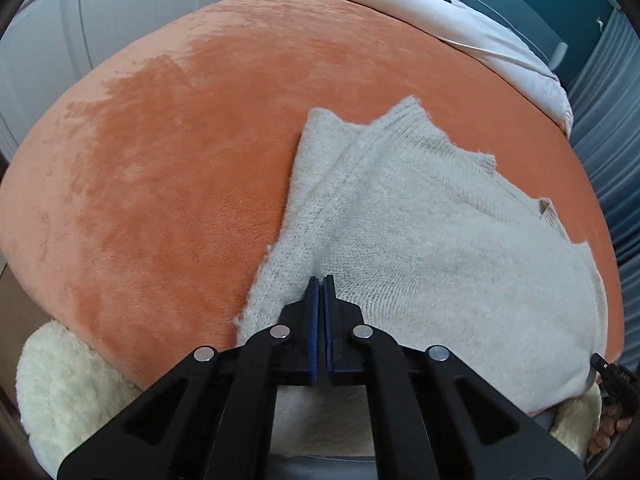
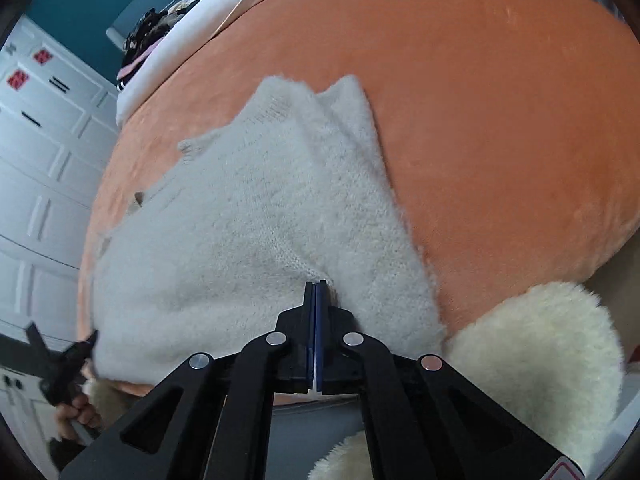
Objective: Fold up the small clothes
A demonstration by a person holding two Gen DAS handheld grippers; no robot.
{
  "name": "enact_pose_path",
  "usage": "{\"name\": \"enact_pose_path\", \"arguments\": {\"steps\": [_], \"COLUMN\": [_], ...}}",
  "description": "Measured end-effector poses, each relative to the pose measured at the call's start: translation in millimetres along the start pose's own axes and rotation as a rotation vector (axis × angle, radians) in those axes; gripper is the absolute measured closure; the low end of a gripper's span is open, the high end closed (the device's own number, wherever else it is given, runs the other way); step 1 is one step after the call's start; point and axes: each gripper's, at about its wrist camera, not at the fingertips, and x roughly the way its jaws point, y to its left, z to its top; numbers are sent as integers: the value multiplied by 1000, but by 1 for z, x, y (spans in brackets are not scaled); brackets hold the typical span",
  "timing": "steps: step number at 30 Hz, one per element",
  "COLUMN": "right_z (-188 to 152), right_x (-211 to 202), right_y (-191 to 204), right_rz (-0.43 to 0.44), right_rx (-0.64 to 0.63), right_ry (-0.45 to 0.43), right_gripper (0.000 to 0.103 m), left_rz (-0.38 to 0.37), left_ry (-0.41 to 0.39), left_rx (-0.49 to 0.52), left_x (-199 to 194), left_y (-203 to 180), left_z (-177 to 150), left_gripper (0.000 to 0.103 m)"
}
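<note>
A small cream knitted sweater (image 1: 420, 232) lies flat on the orange plush bed cover (image 1: 192, 152), with one sleeve folded over its body. My left gripper (image 1: 321, 280) is shut, its tips pressed into the knit near the sweater's near left edge. In the right wrist view the same sweater (image 2: 248, 216) spreads to the left, and my right gripper (image 2: 317, 285) is shut with its tips on the knit near the near right edge. Whether either pinches fabric is hidden. The other gripper shows at each view's edge (image 1: 612, 376) (image 2: 60, 368).
A fluffy cream rug (image 1: 68, 392) (image 2: 540, 360) lies below the bed's near edge. A white duvet (image 1: 460, 28) and dark clothes (image 2: 148, 44) lie at the far end. White cupboard doors (image 2: 44, 168) stand beside the bed. The orange cover (image 2: 500, 120) spreads around the sweater.
</note>
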Motion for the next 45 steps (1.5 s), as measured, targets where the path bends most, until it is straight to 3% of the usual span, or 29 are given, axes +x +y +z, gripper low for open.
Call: {"name": "enact_pose_path", "arguments": {"steps": [1, 2, 3, 4, 6, 8, 10, 11, 12, 13, 16, 17, 19, 20, 23, 27, 29, 31, 34, 36, 38, 41, 45], "right_z": [7, 17, 30, 44, 66, 86, 99, 100, 99, 99, 98, 100, 97, 95, 97, 79, 67, 52, 32, 31, 35, 36, 32], "right_x": [-7, -14, -18, -17, -6, 15, 44, 53, 55, 49, 16, 25, 70, 71, 46, 5, 5, 18, 48, 42, 26, 5, -8], "right_y": [11, 14, 12, 12, 15, 6, 6, 9, 12, 17, 3, -13, -47, -47, -19, 32, 52, 61, 60, 50, 47, 44, 15], "right_rz": [-13, 6, 21, 16, -15, -57, -49, -38, -8, 30, 61, 26, -49, -34, -74, -57, -18, 43, 3, 33, 59, 17, -88], "right_rx": [-31, -37, -30, -14, -1, 26, 56, 52, 35, 12, 57, 101, 178, 160, 99, 7, -41, -69, -81, -13, 39, 21, 65], "right_ry": [-47, -78, -103, -129, -165, -127, -52, -28, -19, -38, -199, -185, -28, -49, -90, -220, -216, -155, -75, -82, -74, -119, -126], "right_gripper": [84, 83, 76, 65, 54, 50, 50, 52, 77, 95, 96, 96, 98, 98, 93, 84, 84, 84, 85, 89, 87, 82, 52], "left_rz": [-8, -10, 0, 11, 31, 28, 41, 47, 61, 69, 67, 63, 53, 61, 96, 133, 150, 159, 163, 169, 176, 179, 135], "left_ry": [-6, -22, -55, -93, -126, -101, -37, -3, 34, 45, 37, 41, 39, 36, 36, 21, 16, 15, 14, 16, 15, 11, 19], "left_rx": [4, 12, 25, 36, 48, 43, 25, 23, 29, 30, 17, 15, 12, 20, 51, 90, 104, 110, 118, 133, 148, 154, 83], "left_x": [-4, -10, -15, -20, -17, 0, 30, 45, 60, 66, 65, 67, 72, 73, 74, 73, 73, 73, 72, 73, 72, 72, 54], "left_y": [-7, -15, -24, -31, -42, -46, -46, -45, -44, -42, -33, -30, -25, -27, -33, -41, -44, -44, -45, -45, -47, -48, -42], "left_z": [5, 10, 19, 27, 47, 64, 78, 81, 83, 84, 86, 86, 84, 84, 85, 82, 80, 81, 79, 79, 78, 77, 75], "left_gripper": [97, 80, 60, 55, 44, 41, 42, 53, 73, 77, 85, 85, 84, 83, 83, 83, 83, 83, 83, 82, 82, 82, 76]}}
